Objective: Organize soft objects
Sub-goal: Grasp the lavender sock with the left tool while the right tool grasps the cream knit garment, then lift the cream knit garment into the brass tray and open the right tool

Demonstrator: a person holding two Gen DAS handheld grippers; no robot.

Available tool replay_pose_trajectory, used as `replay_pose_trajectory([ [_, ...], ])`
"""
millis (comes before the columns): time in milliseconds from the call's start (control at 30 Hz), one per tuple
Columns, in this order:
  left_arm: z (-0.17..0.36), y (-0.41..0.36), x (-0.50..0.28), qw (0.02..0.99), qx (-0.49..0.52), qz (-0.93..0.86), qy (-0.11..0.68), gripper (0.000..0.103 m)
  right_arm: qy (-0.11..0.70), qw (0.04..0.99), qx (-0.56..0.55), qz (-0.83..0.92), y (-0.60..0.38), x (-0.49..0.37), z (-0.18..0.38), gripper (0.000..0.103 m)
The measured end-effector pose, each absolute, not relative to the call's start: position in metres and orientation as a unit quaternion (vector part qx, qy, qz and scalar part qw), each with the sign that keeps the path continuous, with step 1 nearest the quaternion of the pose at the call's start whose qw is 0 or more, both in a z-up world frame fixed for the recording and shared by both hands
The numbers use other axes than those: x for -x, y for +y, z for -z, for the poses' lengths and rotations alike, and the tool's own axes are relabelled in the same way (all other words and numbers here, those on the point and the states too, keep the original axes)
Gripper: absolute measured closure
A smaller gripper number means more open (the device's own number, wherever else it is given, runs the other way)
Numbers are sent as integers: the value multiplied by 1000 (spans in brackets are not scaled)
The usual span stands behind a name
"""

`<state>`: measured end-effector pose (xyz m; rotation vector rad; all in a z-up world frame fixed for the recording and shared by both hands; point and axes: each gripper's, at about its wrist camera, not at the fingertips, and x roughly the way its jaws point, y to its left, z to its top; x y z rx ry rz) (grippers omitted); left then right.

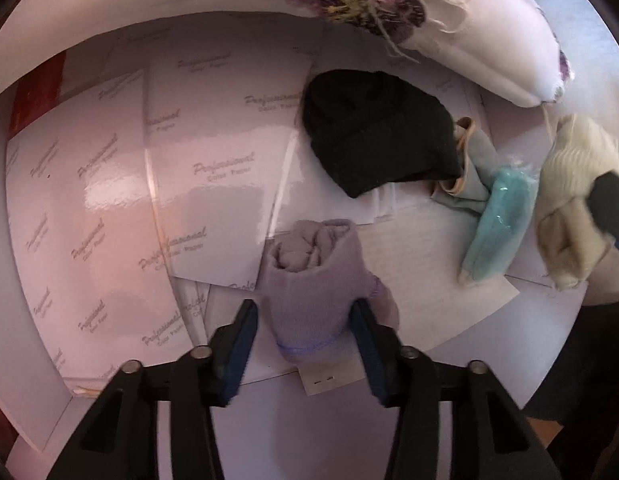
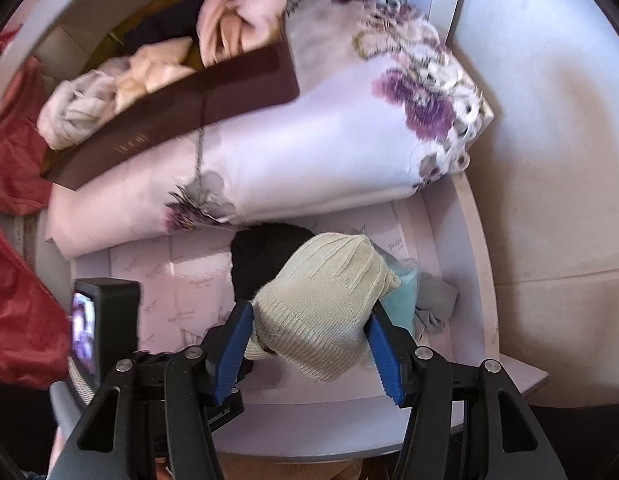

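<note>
The left gripper [image 1: 305, 320] pinches the lilac sock roll [image 1: 309, 280], its long axis running far-near between the pads; the right gripper [image 2: 309, 320] clamps the cream knit bundle [image 2: 321, 312].

One lilac rolled sock bundle [image 1: 309, 280]. One black knit bundle [image 1: 373, 132]. One cream knit bundle [image 2: 325, 308]. One teal bundle [image 1: 497, 232]. One grey cloth [image 1: 469, 168], peach-trimmed. One floral pillow [image 2: 309, 148]. One brown box [image 2: 181, 108] far left, holding three pale bundles plus one dark, hard to tell. Two grippers [image 1: 305, 344] [image 2: 309, 356].
</note>
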<state>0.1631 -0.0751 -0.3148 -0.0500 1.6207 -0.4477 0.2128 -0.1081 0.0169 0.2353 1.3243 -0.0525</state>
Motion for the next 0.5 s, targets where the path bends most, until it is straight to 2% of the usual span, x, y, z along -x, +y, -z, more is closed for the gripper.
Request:
replay_pose_trajectory([
  [100, 311, -75, -160, 679, 4, 201, 706, 69, 598, 794, -109, 14, -108, -212, -31, 45],
  [300, 293, -46, -169, 722, 0, 142, 677, 69, 561, 821, -105, -23, -96, -217, -65, 45],
  [500, 297, -24, -176, 735, -1, 90, 672, 69, 523, 844, -96, -61, -72, -242, -103, 45],
])
